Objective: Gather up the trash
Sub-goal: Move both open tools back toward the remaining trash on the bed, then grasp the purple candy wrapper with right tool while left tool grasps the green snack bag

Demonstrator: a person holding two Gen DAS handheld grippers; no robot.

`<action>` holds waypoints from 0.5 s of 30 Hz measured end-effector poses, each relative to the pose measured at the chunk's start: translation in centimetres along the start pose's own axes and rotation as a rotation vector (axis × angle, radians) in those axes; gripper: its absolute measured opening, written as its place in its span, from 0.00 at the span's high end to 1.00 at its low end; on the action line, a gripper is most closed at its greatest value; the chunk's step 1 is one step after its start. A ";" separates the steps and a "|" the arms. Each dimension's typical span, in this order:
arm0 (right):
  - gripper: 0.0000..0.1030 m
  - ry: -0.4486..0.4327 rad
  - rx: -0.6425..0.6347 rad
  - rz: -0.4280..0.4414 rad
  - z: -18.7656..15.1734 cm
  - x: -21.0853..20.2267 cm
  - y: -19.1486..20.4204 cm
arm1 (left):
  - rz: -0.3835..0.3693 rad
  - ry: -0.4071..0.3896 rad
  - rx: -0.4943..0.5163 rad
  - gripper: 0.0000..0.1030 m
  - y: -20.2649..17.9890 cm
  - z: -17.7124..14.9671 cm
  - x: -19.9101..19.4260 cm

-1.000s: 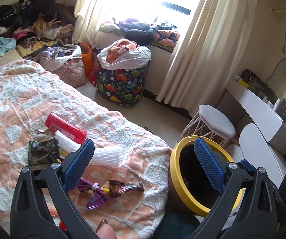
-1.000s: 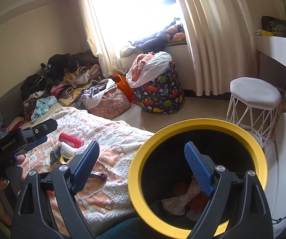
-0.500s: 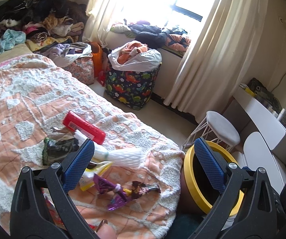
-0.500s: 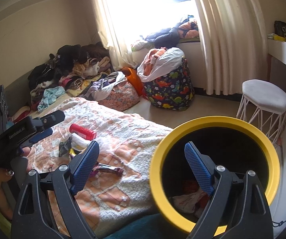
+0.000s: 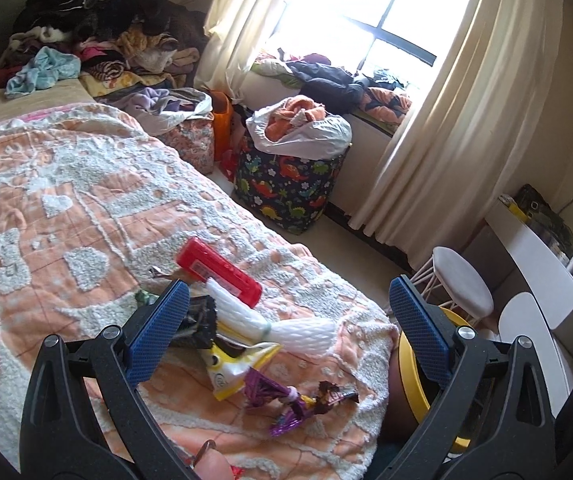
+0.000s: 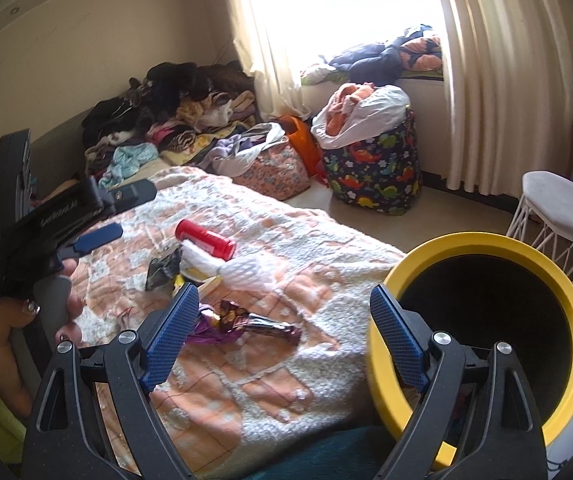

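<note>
Both tongs had swung from the yellow bin (image 6: pixel 482 320) toward the bed litter. Right gripper (image 6: pixel 286 336), wide open and empty, sat nearest; the purple wrapper (image 6: pixel 242 324) lay crosswise between its tips. Left gripper (image 5: pixel 290 332) was also open, empty.

A lived-in home bedroom: a bed (image 5: pixel 66 208) under an orange-and-white blanket, heaped clothes (image 5: pixel 98 40) at its far end, cream curtains (image 5: pixel 438 120) at a bright window, a dinosaur-print laundry bag (image 5: pixel 286 188) on the floor.
</note>
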State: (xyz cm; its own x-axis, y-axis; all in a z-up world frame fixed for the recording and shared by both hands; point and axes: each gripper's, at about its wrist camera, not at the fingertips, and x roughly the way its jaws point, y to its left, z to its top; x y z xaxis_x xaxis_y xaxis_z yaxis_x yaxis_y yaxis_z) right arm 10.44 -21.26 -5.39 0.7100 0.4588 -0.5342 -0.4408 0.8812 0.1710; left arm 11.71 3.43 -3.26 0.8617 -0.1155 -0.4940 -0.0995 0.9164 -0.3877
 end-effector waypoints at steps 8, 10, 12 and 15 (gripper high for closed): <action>0.18 0.047 -0.045 0.024 -0.4 1.5 1.7 | 0.042 -0.005 -0.038 0.11 2.4 0.3 0.0; 0.18 0.058 -0.060 0.044 -0.4 1.9 2.2 | 0.053 -0.006 -0.046 0.11 3.0 0.4 0.1; 0.18 0.070 -0.085 0.062 -0.3 2.4 2.9 | 0.065 -0.005 -0.056 0.11 3.7 0.4 0.2; 0.18 0.089 -0.126 0.094 -0.2 3.1 4.3 | 0.087 0.001 -0.076 0.11 4.9 0.4 0.4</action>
State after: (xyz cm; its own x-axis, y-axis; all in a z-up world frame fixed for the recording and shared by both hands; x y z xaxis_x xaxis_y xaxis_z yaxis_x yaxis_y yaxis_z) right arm 10.62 -16.03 -6.51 0.6138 0.5215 -0.5927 -0.5719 0.8113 0.1216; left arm 11.78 8.02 -5.01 0.8478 -0.0369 -0.5290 -0.2114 0.8914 -0.4010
